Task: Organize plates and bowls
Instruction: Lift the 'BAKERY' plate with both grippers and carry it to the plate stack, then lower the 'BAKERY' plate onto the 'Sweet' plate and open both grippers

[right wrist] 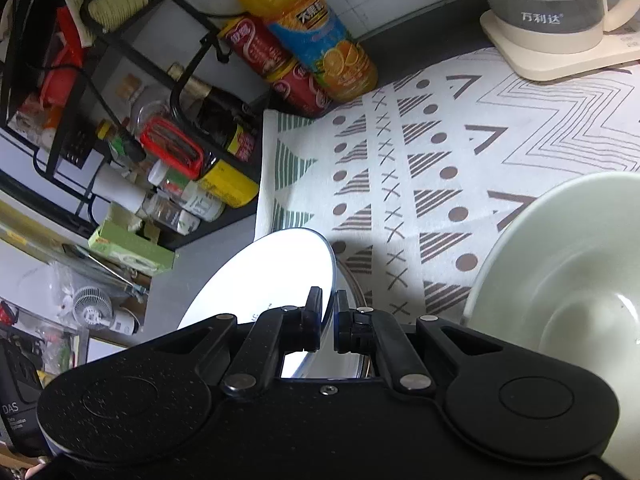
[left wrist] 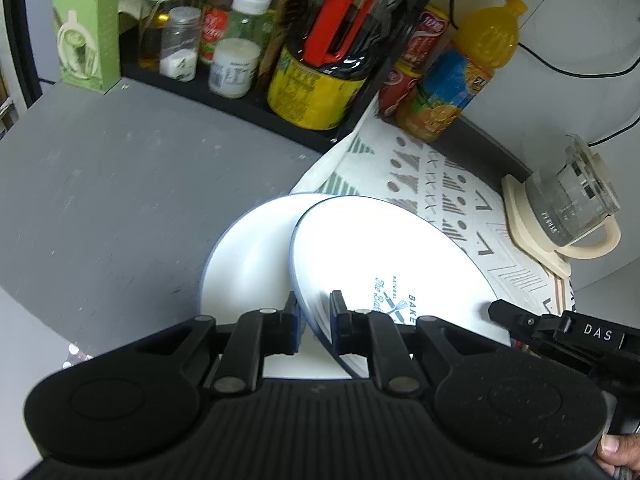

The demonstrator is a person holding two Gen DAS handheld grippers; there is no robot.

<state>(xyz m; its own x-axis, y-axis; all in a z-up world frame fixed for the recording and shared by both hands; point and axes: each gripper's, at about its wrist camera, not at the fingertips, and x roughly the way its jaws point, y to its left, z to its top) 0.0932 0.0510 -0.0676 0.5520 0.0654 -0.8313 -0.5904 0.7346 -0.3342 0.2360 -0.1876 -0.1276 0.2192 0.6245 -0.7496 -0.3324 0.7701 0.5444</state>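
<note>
Angling steeply downward, the left claw [left wrist: 314, 322] pinches the near rim of a tilted white printed plate [left wrist: 384, 256], which leans over a second white plate [left wrist: 248, 256] lying on the grey tabletop [left wrist: 120, 184]. The right claw [right wrist: 329, 322] is clamped on the same printed plate's opposite rim. A pale green bowl [right wrist: 568, 280] sits just right. Beyond, the patterned mat [right wrist: 440, 152] lies open up to the kettle [right wrist: 556, 4].
</note>
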